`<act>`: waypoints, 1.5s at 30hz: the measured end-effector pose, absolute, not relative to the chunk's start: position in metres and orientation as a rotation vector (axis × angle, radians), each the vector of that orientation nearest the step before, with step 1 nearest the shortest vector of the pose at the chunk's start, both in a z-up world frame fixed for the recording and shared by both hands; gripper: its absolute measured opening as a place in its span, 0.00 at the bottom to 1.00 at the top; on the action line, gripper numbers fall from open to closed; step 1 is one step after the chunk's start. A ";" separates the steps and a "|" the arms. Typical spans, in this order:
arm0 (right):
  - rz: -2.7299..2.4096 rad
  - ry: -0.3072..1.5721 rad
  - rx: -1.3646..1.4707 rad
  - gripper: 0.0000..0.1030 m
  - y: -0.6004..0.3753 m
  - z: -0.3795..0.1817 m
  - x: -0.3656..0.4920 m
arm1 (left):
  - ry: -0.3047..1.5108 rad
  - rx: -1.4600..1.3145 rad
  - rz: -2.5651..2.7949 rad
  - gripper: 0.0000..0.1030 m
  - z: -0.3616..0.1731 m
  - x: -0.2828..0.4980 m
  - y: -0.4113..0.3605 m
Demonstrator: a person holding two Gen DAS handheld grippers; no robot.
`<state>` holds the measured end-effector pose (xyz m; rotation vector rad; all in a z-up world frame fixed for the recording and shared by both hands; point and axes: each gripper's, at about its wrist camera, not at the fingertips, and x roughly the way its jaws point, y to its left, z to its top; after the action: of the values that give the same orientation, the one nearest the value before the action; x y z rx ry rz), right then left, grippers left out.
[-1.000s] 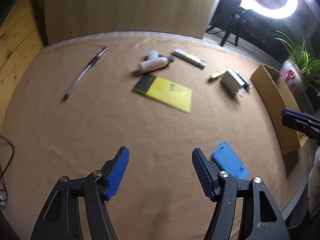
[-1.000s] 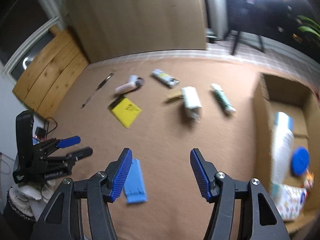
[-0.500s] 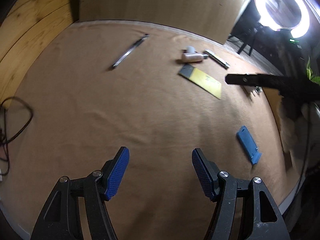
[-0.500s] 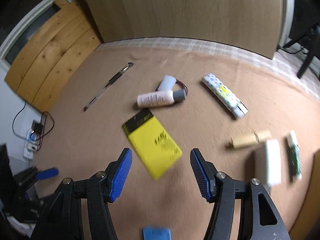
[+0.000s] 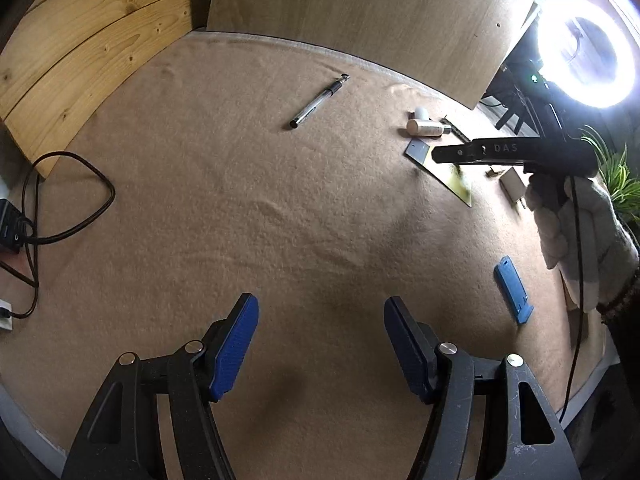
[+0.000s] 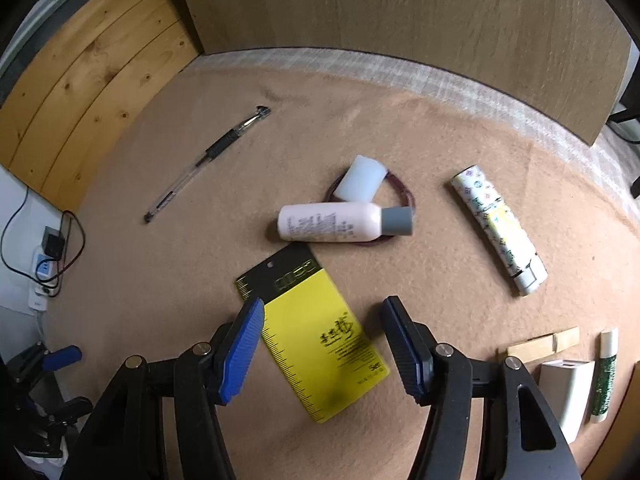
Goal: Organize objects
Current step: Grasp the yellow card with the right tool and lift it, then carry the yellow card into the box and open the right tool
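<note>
My right gripper [image 6: 322, 346] is open and hangs just above the yellow-and-black card [image 6: 320, 340] lying flat on the tan cloth; the card shows between its blue pads, untouched. Beyond the card lie a pink bottle with a grey cap [image 6: 340, 223], a white block [image 6: 360, 178] on a dark red ring, a pen [image 6: 208, 154] and a patterned tube [image 6: 498, 228]. My left gripper [image 5: 320, 344] is open over bare cloth with nothing between its fingers. In the left wrist view the pen [image 5: 320, 100] lies far ahead, and a blue phone stand [image 5: 514, 290] at the right.
A wooden clothespin [image 6: 544, 346], a white charger [image 6: 568, 392] and a green-patterned stick [image 6: 604, 376] lie at the right. A wooden board [image 6: 400, 12] stands behind the cloth. Cables and a power strip [image 5: 12, 224] sit off the left edge. A ring light [image 5: 586, 64] glares at the back right.
The right gripper swung left from the box and came down over the yellow card. The left gripper drifted left, so the objects slid to the right of its view. Both stayed open.
</note>
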<state>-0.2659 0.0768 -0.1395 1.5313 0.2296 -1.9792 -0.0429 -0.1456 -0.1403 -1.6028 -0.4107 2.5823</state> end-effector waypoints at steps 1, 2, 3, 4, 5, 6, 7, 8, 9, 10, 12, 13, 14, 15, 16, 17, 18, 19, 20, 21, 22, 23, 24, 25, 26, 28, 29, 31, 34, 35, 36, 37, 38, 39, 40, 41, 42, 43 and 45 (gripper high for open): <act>-1.968 0.233 1.536 0.56 0.076 -0.139 -0.264 | -0.411 -1.602 2.583 0.67 -0.140 -0.043 -0.145; -1.953 0.237 1.541 0.56 0.076 -0.139 -0.263 | -0.413 -1.601 2.583 0.67 -0.140 -0.042 -0.145; -1.933 0.247 1.544 0.56 0.074 -0.139 -0.260 | -0.416 -1.599 2.583 0.67 -0.140 -0.043 -0.145; -1.916 0.261 1.546 0.56 0.072 -0.139 -0.256 | -0.420 -1.598 2.584 0.67 -0.139 -0.043 -0.145; -1.907 0.281 1.545 0.56 0.070 -0.139 -0.252 | -0.424 -1.595 2.585 0.67 -0.139 -0.043 -0.144; -1.907 0.319 1.541 0.56 0.066 -0.139 -0.247 | -0.426 -1.592 2.586 0.67 -0.138 -0.042 -0.143; -1.914 0.372 1.533 0.56 0.063 -0.139 -0.242 | -0.426 -1.589 2.586 0.67 -0.138 -0.043 -0.144; -1.923 0.421 1.526 0.56 0.059 -0.139 -0.238 | -0.422 -1.585 2.587 0.67 -0.137 -0.043 -0.142; -1.932 0.471 1.519 0.55 0.056 -0.139 -0.233 | -0.419 -1.584 2.588 0.67 -0.137 -0.043 -0.142; -1.942 0.527 1.509 0.54 0.051 -0.140 -0.228 | -0.414 -1.582 2.589 0.67 -0.136 -0.043 -0.141; -1.961 0.599 1.488 0.50 0.046 -0.141 -0.220 | -0.413 -1.580 2.591 0.67 -0.135 -0.043 -0.141; -1.963 0.594 1.483 0.45 0.046 -0.140 -0.217 | -0.416 -1.580 2.592 0.67 -0.135 -0.043 -0.141; -1.964 0.581 1.491 0.45 0.047 -0.139 -0.216 | -0.415 -1.579 2.593 0.67 -0.135 -0.043 -0.141; -1.973 0.570 1.493 0.45 0.049 -0.139 -0.215 | -0.413 -1.578 2.594 0.67 -0.134 -0.043 -0.141; -1.981 0.559 1.494 0.45 0.051 -0.138 -0.214 | -0.410 -1.577 2.596 0.67 -0.134 -0.043 -0.140; -1.989 0.547 1.494 0.45 0.053 -0.138 -0.213 | -0.409 -1.576 2.596 0.67 -0.134 -0.043 -0.140; -2.001 0.525 1.497 0.45 0.057 -0.137 -0.212 | -0.409 -1.574 2.597 0.67 -0.133 -0.044 -0.139; -2.007 0.513 1.498 0.45 0.060 -0.136 -0.210 | -0.407 -1.572 2.597 0.67 -0.133 -0.044 -0.138; -2.018 0.487 1.501 0.45 0.065 -0.134 -0.208 | -0.404 -1.570 2.597 0.67 -0.132 -0.045 -0.137; -2.027 0.461 1.503 0.45 0.070 -0.132 -0.205 | -0.402 -1.568 2.596 0.67 -0.132 -0.045 -0.135; -2.033 0.439 1.502 0.45 0.074 -0.130 -0.203 | -0.398 -1.566 2.595 0.67 -0.132 -0.046 -0.134; -2.044 0.412 1.497 0.45 0.081 -0.127 -0.199 | -0.392 -1.564 2.593 0.67 -0.131 -0.046 -0.132; -2.055 0.390 1.494 0.45 0.086 -0.124 -0.196 | -0.383 -1.563 2.591 0.67 -0.131 -0.047 -0.129; -2.068 0.370 1.490 0.45 0.093 -0.120 -0.193 | -0.378 -1.562 2.590 0.67 -0.131 -0.049 -0.128; -2.079 0.355 1.487 0.45 0.096 -0.118 -0.189 | -0.374 -1.561 2.587 0.67 -0.131 -0.050 -0.125; -2.115 0.299 1.482 0.45 0.109 -0.109 -0.186 | -0.368 -1.557 2.580 0.67 -0.131 -0.054 -0.120; -2.137 0.268 1.479 0.45 0.118 -0.104 -0.184 | -0.363 -1.554 2.578 0.67 -0.130 -0.055 -0.117; -2.200 0.216 1.458 0.45 0.136 -0.092 -0.174 | -0.353 -1.542 2.568 0.67 -0.128 -0.059 -0.108; -2.286 0.135 1.428 0.45 0.167 -0.077 -0.168 | -0.328 -1.531 2.553 0.67 -0.127 -0.065 -0.096; -2.308 0.109 1.422 0.45 0.172 -0.074 -0.167 | -0.313 -1.527 2.545 0.67 -0.127 -0.067 -0.090; -2.348 0.077 1.414 0.45 0.188 -0.068 -0.165 | -0.303 -1.525 2.541 0.67 -0.127 -0.069 -0.086; -2.373 0.063 1.409 0.45 0.192 -0.069 -0.169 | -0.293 -1.523 2.534 0.67 -0.127 -0.072 -0.081; -2.411 0.046 1.405 0.45 0.207 -0.065 -0.168 | -0.287 -1.522 2.530 0.67 -0.127 -0.073 -0.077; -2.458 0.023 1.399 0.45 0.225 -0.060 -0.165 | -0.278 -1.520 2.523 0.67 -0.127 -0.076 -0.072; -2.485 0.007 1.398 0.45 0.239 -0.057 -0.162 | -0.269 -1.516 2.517 0.67 -0.126 -0.078 -0.067; -2.522 -0.011 1.400 0.45 0.255 -0.054 -0.159 | -0.261 -1.513 2.513 0.67 -0.125 -0.081 -0.062; -2.550 -0.019 1.404 0.45 0.268 -0.052 -0.156 | -0.256 -1.511 2.509 0.67 -0.125 -0.082 -0.058; -2.575 -0.020 1.410 0.45 0.278 -0.052 -0.154 | -0.251 -1.508 2.504 0.67 -0.124 -0.084 -0.054; -2.628 -0.026 1.424 0.45 0.300 -0.053 -0.150 | -0.236 -1.501 2.491 0.67 -0.124 -0.088 -0.043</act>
<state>-0.1497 0.2996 -0.0529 1.4236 -0.0264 -2.6283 -0.0882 -0.0430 -0.1237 -1.5013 -0.2361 2.4906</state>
